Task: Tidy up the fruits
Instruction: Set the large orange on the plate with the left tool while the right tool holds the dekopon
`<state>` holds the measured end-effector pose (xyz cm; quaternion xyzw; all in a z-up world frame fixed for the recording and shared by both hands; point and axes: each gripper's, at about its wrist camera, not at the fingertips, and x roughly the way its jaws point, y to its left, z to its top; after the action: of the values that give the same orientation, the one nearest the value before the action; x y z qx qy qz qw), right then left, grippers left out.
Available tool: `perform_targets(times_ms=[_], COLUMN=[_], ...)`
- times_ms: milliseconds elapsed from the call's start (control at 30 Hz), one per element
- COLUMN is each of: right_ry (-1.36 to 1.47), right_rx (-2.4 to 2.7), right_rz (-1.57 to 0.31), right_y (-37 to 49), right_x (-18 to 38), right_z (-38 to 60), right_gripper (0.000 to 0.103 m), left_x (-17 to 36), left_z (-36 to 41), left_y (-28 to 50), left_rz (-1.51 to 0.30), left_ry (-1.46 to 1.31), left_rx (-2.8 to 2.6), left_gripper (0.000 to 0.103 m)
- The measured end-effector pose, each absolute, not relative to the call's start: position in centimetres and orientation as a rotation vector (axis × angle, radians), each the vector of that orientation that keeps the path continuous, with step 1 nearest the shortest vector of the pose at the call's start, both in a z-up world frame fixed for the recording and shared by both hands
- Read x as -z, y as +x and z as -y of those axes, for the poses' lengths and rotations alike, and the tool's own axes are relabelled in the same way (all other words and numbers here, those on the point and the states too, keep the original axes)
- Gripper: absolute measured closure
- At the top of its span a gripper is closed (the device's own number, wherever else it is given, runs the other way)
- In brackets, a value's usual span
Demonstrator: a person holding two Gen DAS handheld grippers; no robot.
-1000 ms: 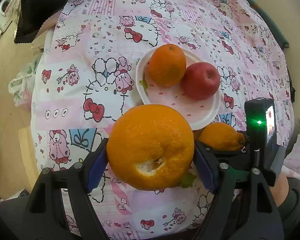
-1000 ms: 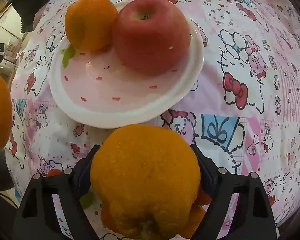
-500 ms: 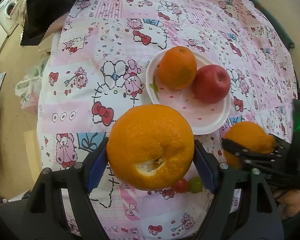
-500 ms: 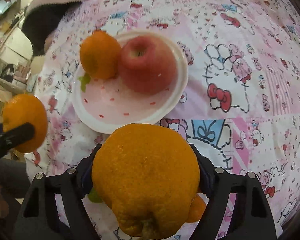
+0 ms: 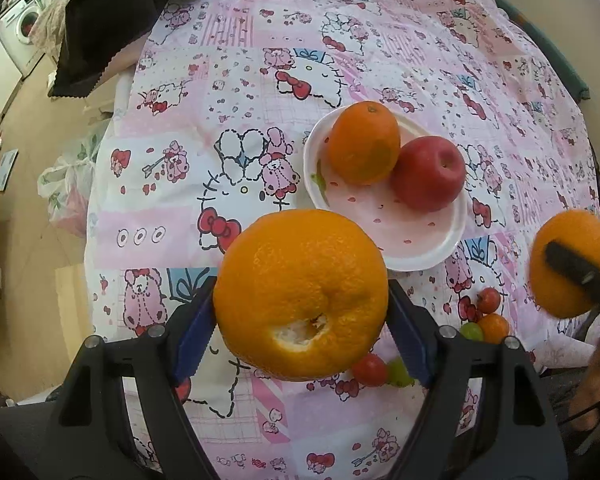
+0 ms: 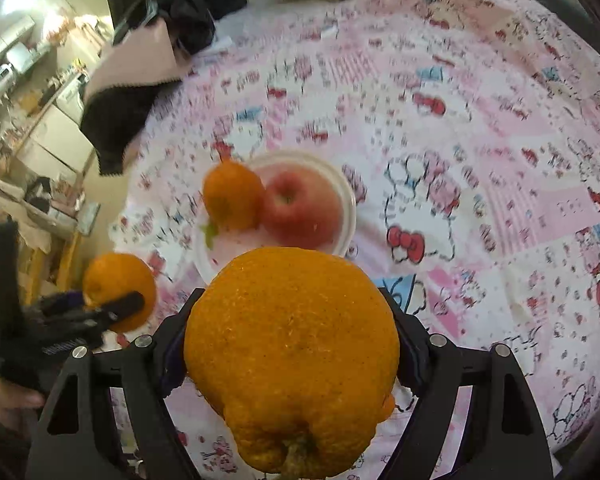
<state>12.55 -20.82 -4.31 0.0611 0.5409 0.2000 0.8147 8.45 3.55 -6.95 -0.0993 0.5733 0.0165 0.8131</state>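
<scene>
My left gripper (image 5: 300, 320) is shut on a large orange (image 5: 300, 292), held above the table in front of a white plate (image 5: 424, 256). The plate holds a smaller orange (image 5: 364, 142) and a red apple (image 5: 428, 174). My right gripper (image 6: 292, 356) is shut on a knobby orange (image 6: 292, 356), held high over the table; it shows at the right edge of the left wrist view (image 5: 568, 264). The plate (image 6: 350, 216), orange (image 6: 232, 196) and apple (image 6: 300, 210) lie beyond it. The left gripper's orange (image 6: 118, 288) shows at the left.
A pink cartoon-print tablecloth (image 5: 228, 80) covers the table. Several small red, green and orange cherry tomatoes (image 5: 484, 316) lie near the front edge. A dark cloth (image 5: 100, 28) hangs at the far left corner. A plastic bag (image 5: 64, 188) sits on the floor to the left.
Both grippers have risen and pulled back from the plate, each still holding its orange. The plate looks smaller in both views, and the cherry tomatoes have come into sight.
</scene>
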Motion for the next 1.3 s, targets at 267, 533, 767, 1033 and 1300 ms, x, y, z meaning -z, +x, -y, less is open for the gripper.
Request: perform_targets(times_ms=[267,533,767,1033,1300], right_ry=[0.070,0.212,0.232,0.294,0.329], right_rx=[-0.441,-0.416,-0.398,-0.385,-0.370], right_rz=[-1.098,-1.139,-1.125,-1.111,-1.120], right_y=[13.5,14.5,15.3,16.0,16.5], right_x=[1.0,3.4,3.0,2.3,2.6], right_z=[22.2,24.4,25.4,27.0,28.2], right_gripper=[0.020,0.020,0.020,0.020,0.020], left_x=[6.1,5.4,6.2,8.3,11.3], left_z=[-2.8,-1.3,1.0,3.3,5.5], left_y=[8.7,9.6,11.9,14.3,16.8], left_rz=[-1.201,-1.204,-1.209,-1.242,-1.285], left_ry=[-0.209,-0.200,-0.192,-0.182,-0.187], left_rx=[-0.018,-0.003,-0.003,-0.033,-0.045], left_gripper=[0.026,0.026,0.026,0.026,0.026])
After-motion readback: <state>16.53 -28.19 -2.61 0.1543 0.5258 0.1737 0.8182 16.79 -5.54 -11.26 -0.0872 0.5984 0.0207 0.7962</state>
